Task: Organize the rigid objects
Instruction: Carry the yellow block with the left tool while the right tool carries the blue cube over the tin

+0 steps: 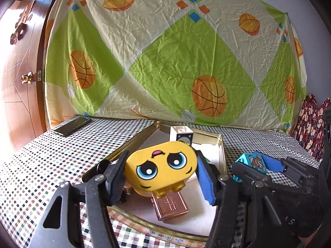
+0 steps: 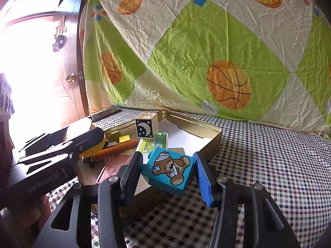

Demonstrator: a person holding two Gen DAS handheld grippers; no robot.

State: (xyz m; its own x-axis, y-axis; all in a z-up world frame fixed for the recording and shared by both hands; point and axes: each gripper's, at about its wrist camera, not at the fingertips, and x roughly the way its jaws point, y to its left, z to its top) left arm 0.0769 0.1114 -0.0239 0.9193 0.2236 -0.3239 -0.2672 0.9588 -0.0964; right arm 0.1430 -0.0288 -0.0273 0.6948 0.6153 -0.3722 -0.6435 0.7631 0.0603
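Right now the left gripper [image 1: 163,173] pinches the yellow block [image 1: 161,168] above the tin [image 1: 219,144], the right gripper [image 2: 167,171] squeezes the tilted blue block [image 2: 168,170] over its rim, which could snag it.

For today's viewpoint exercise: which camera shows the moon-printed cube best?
The right wrist view: the moon cube stands unobstructed in the gold tin, its print fully visible. In the left wrist view, the yellow face block hides its lower part.
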